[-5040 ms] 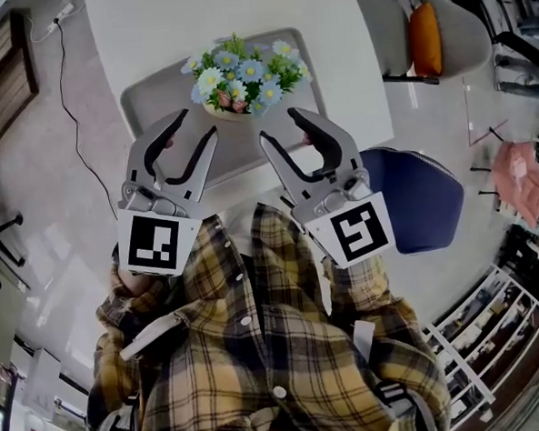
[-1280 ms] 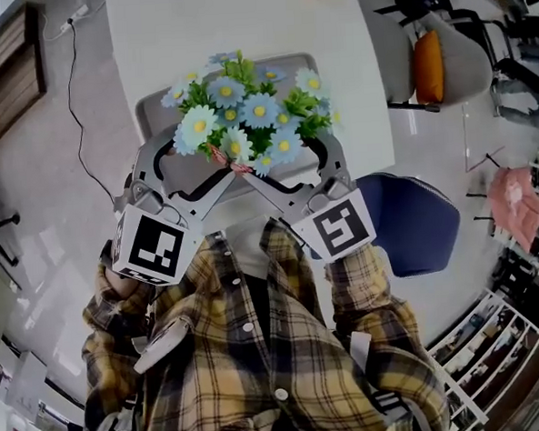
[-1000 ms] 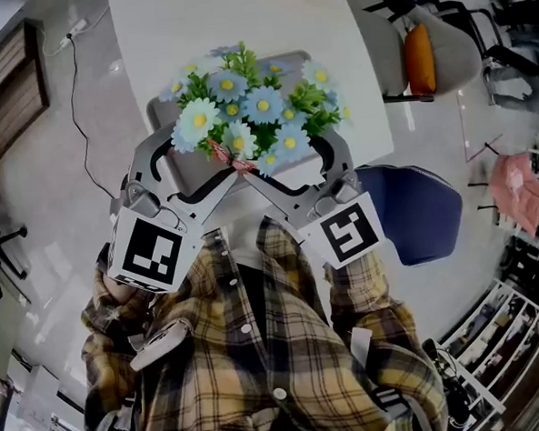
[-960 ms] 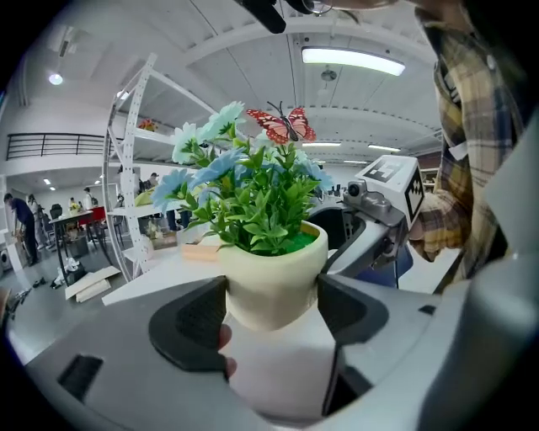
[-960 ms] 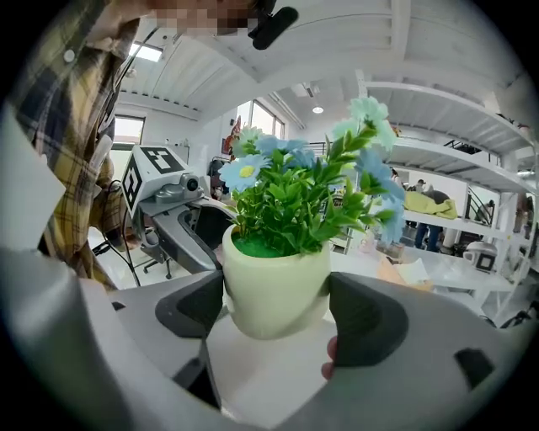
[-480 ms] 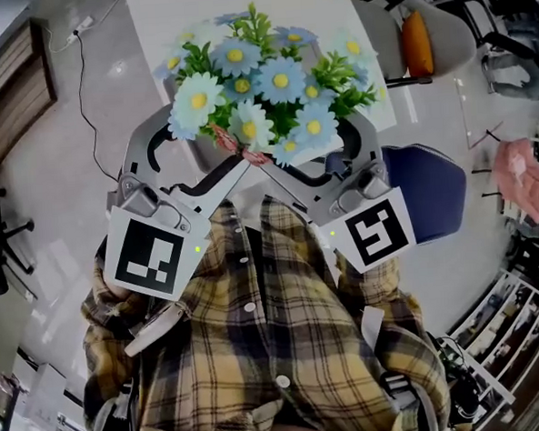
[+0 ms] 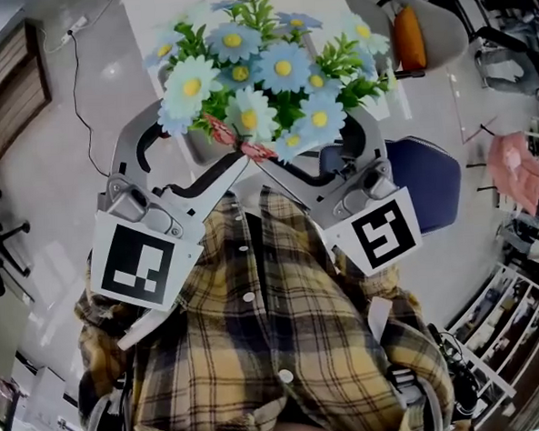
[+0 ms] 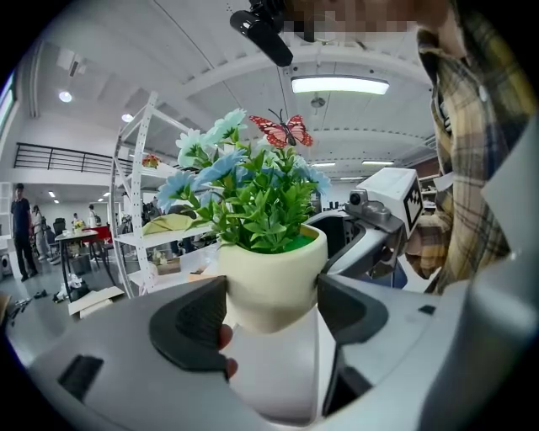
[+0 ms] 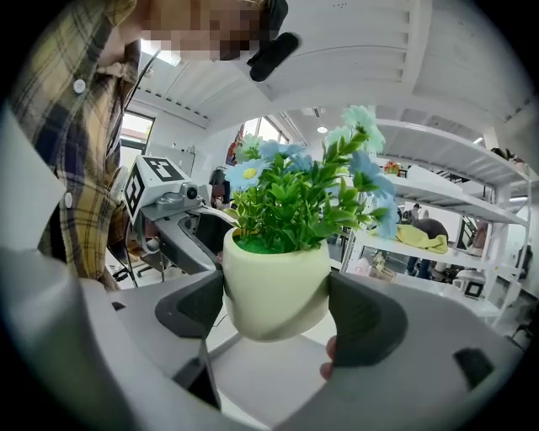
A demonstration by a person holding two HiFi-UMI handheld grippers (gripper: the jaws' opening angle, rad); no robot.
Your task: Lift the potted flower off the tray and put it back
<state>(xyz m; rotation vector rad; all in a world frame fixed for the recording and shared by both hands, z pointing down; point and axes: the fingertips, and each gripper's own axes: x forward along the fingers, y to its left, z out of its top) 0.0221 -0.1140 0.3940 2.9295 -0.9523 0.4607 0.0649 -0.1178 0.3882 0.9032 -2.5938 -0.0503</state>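
Head view has the potted flower (image 7: 270,69) right up under the camera, its blooms now covering most of the table (image 7: 140,10) and all but a grey sliver of the tray (image 7: 195,143). A second ago it hung lower and looked smaller. Five seconds back it stood on the tray, with both tools spread and clear of it. So the lift looks done to me, and what remains is the trip back down (slowly, I'd hope, as the load is top-heavy). From above, the pot is lost under the flowers, so that view cannot show how it is held. The gripper views settle it. The left tool (image 8: 271,307) has its two dark pads pressed against opposite sides of the cream pot (image 8: 271,282), and the right tool (image 9: 276,307) clamps it the same way from the other side. Each of those views catches the other tool behind the pot, and the left gripper view shows a red butterfly (image 8: 285,130) perched above the blooms. Neither shows the tray, so lining up the return depends on the head view.
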